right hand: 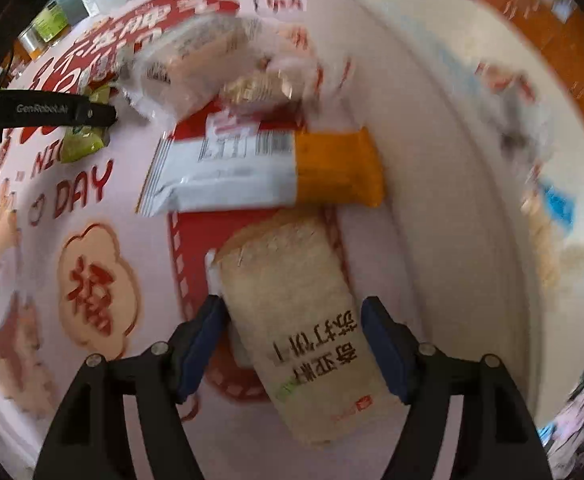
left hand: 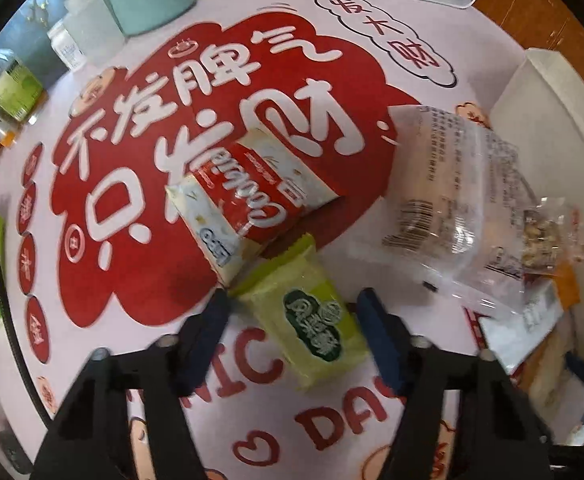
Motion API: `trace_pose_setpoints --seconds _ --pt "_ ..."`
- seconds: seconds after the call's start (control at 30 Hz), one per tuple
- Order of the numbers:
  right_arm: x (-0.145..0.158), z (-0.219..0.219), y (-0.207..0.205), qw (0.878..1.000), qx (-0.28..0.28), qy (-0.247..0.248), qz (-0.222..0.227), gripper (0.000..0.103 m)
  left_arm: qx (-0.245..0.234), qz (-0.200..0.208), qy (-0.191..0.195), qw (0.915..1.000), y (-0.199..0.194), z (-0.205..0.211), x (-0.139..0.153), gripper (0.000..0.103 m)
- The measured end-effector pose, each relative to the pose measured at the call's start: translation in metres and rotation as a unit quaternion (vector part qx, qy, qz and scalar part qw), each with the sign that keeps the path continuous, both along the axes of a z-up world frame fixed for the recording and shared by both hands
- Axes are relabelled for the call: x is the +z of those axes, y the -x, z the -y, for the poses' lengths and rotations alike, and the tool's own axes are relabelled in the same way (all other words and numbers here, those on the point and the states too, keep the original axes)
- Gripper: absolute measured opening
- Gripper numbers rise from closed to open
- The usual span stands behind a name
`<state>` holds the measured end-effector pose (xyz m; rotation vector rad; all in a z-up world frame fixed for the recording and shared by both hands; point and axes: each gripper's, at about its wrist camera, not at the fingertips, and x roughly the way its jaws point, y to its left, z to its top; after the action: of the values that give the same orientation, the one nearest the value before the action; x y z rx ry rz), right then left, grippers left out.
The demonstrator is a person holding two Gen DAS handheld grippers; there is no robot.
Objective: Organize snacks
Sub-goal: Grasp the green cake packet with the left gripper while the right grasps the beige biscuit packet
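My left gripper (left hand: 293, 300) straddles the green snack packet (left hand: 311, 320) on the pink printed mat (left hand: 252, 12), jaws parted, pads apparently just clear. My right gripper (right hand: 293, 308) brackets the beige cracker pack (right hand: 295, 308); left pad touching, right pad off.
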<state>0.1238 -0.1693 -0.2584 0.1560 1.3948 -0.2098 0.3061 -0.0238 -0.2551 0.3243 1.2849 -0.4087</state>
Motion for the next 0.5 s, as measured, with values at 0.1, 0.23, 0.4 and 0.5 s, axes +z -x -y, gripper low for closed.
trace_pose_setpoints --seconds 0.1,0.23,0.4,0.5 --pt "-0.001 -0.005 0.000 0.999 0.022 -0.020 -0.022 0.076 -0.011 0.002 -0.003 0.9999 0.005 -0.002 0.001 0.052" --pt "-0.001 -0.014 0.008 0.999 0.048 -0.007 -0.008 0.076 -0.034 0.008 0.007 0.9993 0.016 -0.006 0.003 0.039" --pt "0.007 -0.022 0.021 0.998 0.065 -0.012 0.012 0.055 -0.055 0.015 0.012 0.9983 0.031 -0.018 0.003 0.037" --pt "0.010 -0.025 0.026 0.997 0.066 -0.016 0.024 0.054 -0.052 0.013 0.018 0.9984 0.045 -0.031 0.004 0.037"
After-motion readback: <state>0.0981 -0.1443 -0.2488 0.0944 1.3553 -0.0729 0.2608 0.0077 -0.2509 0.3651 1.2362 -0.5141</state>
